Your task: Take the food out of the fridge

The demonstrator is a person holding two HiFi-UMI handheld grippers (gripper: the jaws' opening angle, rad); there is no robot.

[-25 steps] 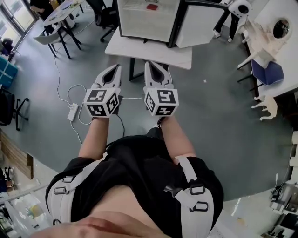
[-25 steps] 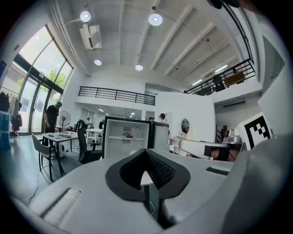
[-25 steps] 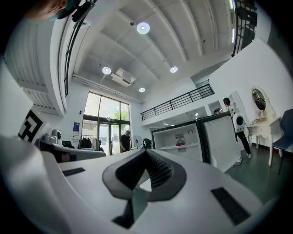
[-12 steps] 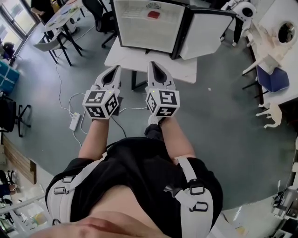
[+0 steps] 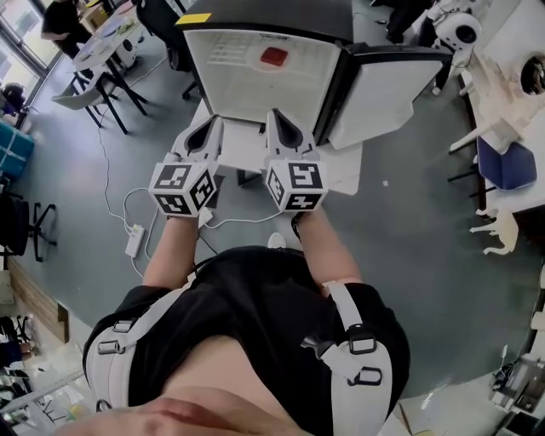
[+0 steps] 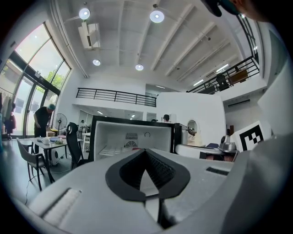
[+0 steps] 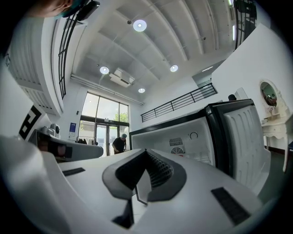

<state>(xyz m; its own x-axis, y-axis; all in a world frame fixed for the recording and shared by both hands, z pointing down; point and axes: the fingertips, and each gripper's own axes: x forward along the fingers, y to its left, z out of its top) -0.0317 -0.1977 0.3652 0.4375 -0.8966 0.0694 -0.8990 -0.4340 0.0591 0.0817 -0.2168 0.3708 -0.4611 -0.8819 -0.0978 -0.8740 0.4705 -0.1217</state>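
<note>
A small fridge (image 5: 268, 64) stands open on a white table (image 5: 343, 176), its door (image 5: 387, 92) swung out to the right. A red food item (image 5: 274, 57) lies on the wire shelf inside. My left gripper (image 5: 207, 129) and right gripper (image 5: 280, 126) are side by side, pointing level at the fridge's open front and over the table's near edge. Both are shut with nothing between the jaws. In the left gripper view the left gripper (image 6: 146, 151) faces the fridge (image 6: 114, 137) straight ahead. The right gripper (image 7: 145, 151) has the fridge (image 7: 183, 137) and the door (image 7: 245, 132) to its right.
A cable and power strip (image 5: 134, 240) lie on the grey floor to the left. Chairs and a desk (image 5: 102, 43) stand at the far left, with a person (image 5: 60, 17) beside them. Tables with white wooden pieces (image 5: 502, 94) line the right side.
Both grippers have moved forward together toward the fridge, from above the floor to above the table's front edge. The fridge now sits closer and larger. The jaws stayed shut.
</note>
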